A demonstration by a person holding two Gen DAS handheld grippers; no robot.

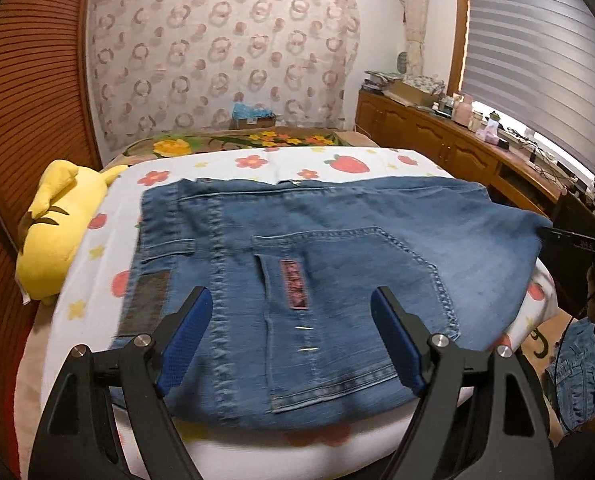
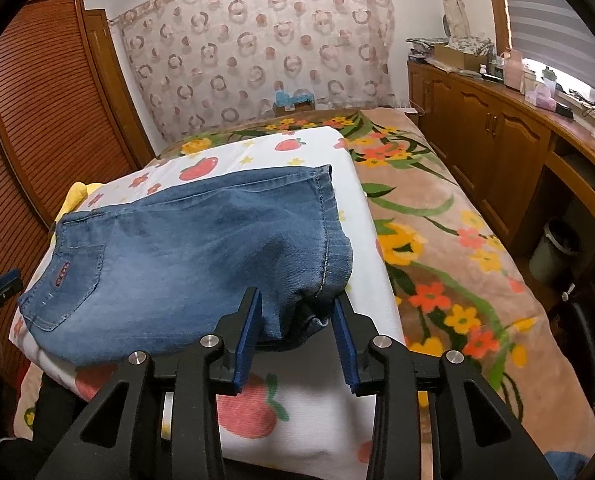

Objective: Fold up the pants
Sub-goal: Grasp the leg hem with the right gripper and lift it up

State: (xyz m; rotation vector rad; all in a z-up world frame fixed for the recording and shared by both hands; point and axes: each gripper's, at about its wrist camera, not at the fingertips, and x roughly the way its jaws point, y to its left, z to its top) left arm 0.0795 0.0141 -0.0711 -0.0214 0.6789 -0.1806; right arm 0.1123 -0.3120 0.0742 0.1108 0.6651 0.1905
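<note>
Gaping empty, the left hand-held gripper (image 1: pixel 291 340) hovers over jeans (image 1: pixel 317 248) folded compact, the right hand-held gripper (image 2: pixel 297 330) loosely straddling their end, likely near finished.

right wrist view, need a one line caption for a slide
Right tool open around the bunched edge of folded blue denim jeans on a strawberry-print white cloth.
</note>
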